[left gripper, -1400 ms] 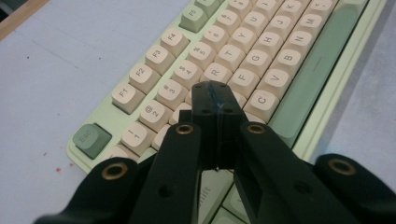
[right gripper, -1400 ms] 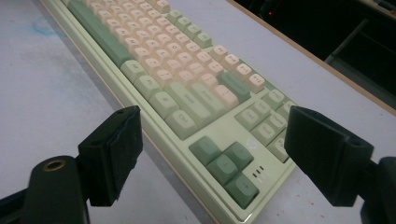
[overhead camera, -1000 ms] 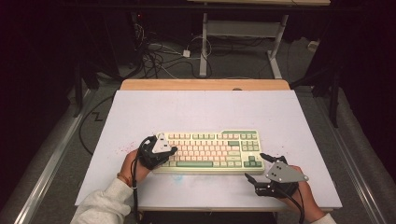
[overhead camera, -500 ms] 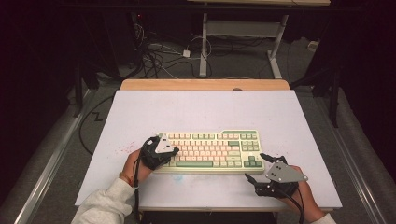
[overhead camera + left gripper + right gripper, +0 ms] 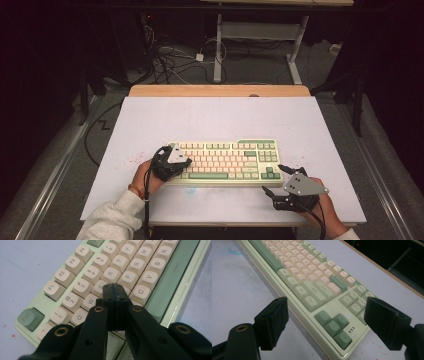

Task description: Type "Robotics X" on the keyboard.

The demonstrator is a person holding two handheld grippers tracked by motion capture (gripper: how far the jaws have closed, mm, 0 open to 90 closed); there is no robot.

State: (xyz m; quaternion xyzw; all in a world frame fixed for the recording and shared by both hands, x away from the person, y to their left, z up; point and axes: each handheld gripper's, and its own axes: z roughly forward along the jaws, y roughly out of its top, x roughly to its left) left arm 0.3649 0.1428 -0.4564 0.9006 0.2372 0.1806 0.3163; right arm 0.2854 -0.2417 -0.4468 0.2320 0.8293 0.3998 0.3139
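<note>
1. Near the front edge of the white table (image 5: 220, 115), a pale green keyboard (image 5: 225, 161) with cream keys lies flat, a little left of the table's middle in the high view.
2. Its long axis runs from 9 o'clock to 3 o'clock across the table. The space bar row faces 6 o'clock, towards the person, and the function row faces 12 o'clock.
3. The left gripper (image 5: 181, 162) sits over the keyboard's left end. Its two black jaws are pressed together with nothing between them, forming a single blunt tip.
4. In the left gripper view, that tip (image 5: 115, 293) hovers over or rests on the letter keys (image 5: 130, 272) around E and D. Whether it actually touches a key cannot be told.
5. The right gripper (image 5: 272, 180) waits off the keyboard's front right corner, at about 5 o'clock from the keyboard's centre. Its jaws are spread wide and hold nothing.
6. In the right gripper view, the arrow keys (image 5: 334, 326) lie between and just beyond the spread jaws.
7. The left gripper is the nearer one to the letter keys, so any key press there appears to fall to it.
</note>
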